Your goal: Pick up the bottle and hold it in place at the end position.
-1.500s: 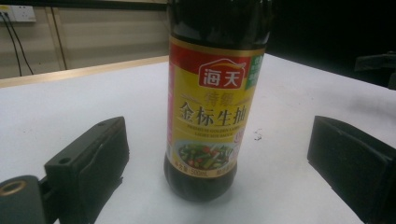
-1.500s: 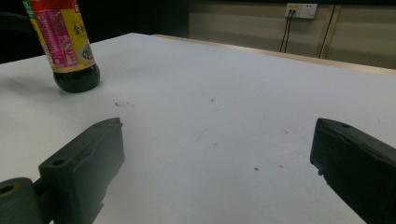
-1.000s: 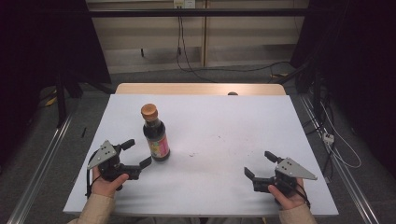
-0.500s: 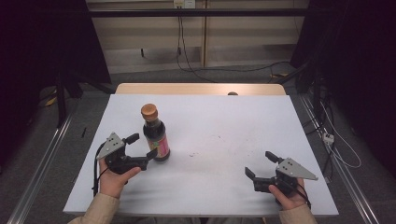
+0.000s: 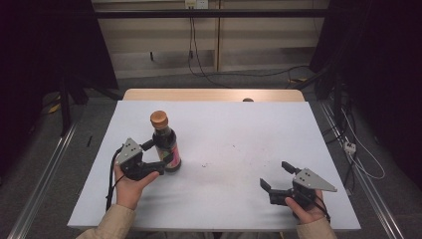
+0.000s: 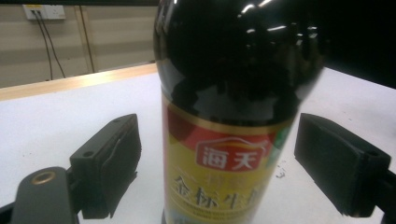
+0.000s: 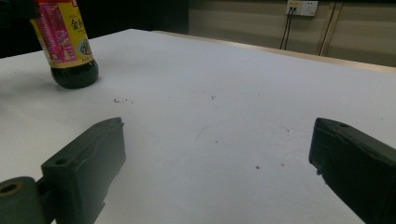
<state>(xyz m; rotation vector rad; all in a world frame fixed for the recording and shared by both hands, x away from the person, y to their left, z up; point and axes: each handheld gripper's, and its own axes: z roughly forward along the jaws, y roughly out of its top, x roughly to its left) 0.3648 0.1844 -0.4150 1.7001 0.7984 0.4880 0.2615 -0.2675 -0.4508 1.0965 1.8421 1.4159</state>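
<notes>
Glossily dark, the round glass bottle stands between the left hand-held gripper's closing, untouching jaws.

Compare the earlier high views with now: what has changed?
The left gripper moved in from the bottle's left to straddle the soy sauce bottle; its jaws have just been closing, with gaps still visible either side. The bottle, upright, and the open right gripper stayed put.
</notes>
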